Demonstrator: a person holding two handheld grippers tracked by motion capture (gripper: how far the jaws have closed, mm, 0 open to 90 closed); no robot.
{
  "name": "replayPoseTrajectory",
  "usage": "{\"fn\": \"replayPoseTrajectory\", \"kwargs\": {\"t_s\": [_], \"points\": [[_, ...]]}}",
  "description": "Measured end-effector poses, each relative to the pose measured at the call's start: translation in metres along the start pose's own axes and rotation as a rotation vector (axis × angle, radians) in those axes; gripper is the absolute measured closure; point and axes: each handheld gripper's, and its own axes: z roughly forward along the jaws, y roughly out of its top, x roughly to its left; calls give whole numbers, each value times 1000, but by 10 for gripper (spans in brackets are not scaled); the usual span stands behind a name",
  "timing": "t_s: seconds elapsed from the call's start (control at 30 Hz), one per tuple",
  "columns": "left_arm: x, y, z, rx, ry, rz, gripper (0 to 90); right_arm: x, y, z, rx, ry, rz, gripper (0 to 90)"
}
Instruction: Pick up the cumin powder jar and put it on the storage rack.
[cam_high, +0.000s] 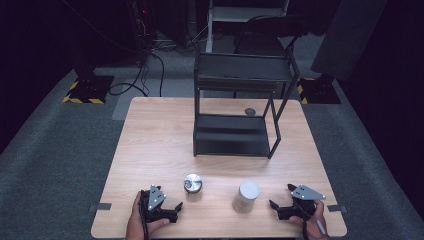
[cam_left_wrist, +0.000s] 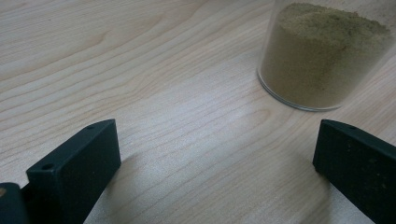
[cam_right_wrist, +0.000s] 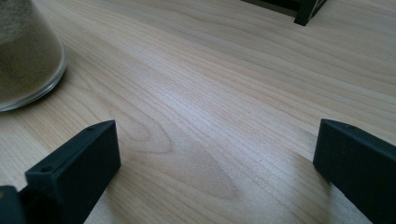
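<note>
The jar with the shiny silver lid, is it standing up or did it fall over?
Standing up. From the high view, the jar shows its round lid facing upward, its base on the table beside the left gripper.

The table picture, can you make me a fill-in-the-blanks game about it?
1. The black shelf stands on the wooden ____.
2. The jar beside the left gripper has a shiny ____ lid.
3. The jar nearer the right gripper has a ____ lid.
4. Both grippers are ____, holding nothing.

Missing words: table; silver; white; open

Matt wood-grain table (cam_high: 150, 150); clear glossy jar (cam_left_wrist: 322, 56); matt black rack (cam_high: 235, 135).
</note>
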Motion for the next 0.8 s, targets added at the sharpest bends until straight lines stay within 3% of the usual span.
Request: {"fn": "replayPoseTrajectory", "kwargs": {"t_s": [0.53, 0.7, 0.73, 0.8], "points": [[-4, 1, 2, 0, 9, -9, 2, 1, 0, 0, 0, -3, 2, 3], [-16, 3, 1, 2, 62, -21, 8, 1, 0, 0, -1, -3, 2, 3], [-23, 3, 1, -5, 91, -35, 8, 1, 0, 0, 0, -3, 2, 3], [-29, 1, -1, -38, 103, -56, 8, 1, 0, 0, 0, -3, 2, 3]]}}
